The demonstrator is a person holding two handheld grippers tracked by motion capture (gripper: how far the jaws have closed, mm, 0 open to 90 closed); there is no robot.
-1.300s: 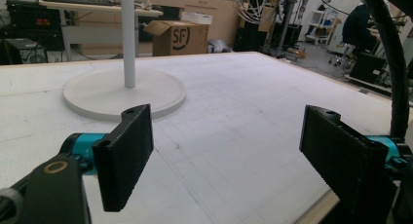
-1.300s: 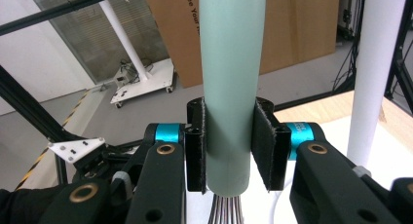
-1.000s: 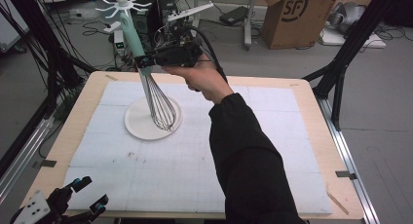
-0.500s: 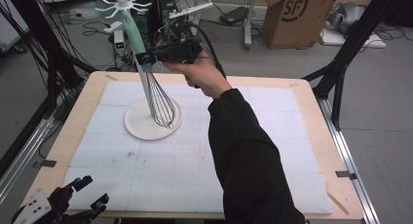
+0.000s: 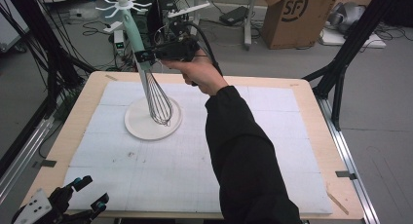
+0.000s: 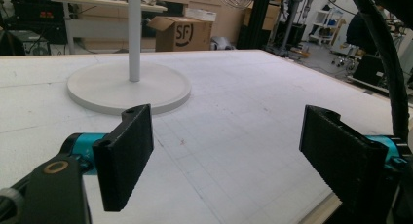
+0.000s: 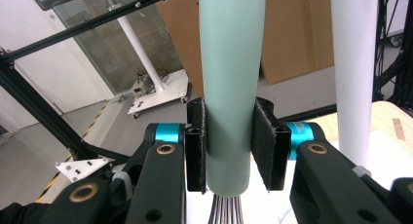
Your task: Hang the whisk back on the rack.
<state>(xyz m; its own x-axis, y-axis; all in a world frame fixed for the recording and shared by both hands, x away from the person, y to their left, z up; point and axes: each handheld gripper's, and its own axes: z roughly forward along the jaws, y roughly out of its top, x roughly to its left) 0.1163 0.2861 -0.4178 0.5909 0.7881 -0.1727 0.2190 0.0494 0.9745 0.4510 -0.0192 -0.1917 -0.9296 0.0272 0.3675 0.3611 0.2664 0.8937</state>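
A: So, the right tool (image 5: 145,56)?
B: Pinching the whisk (image 5: 148,78) low on its mint handle, just above the wires, both pads flat against it.
A: And the whisk itself?
B: Held tilted, wire head down over the white round base (image 5: 134,126) of the rack (image 5: 127,9), beside its pole.
A: The left tool (image 5: 83,197)?
B: Spread wide, gripping nothing, at the near left corner of the counter (image 5: 302,136), well apart from the rack.

a: even overhead light, soft shadows, no harsh glare on the white mat (image 5: 146,175).
b: right gripper view: backdrop soft, bright window washes out. left gripper view's near jaws slightly blurred.
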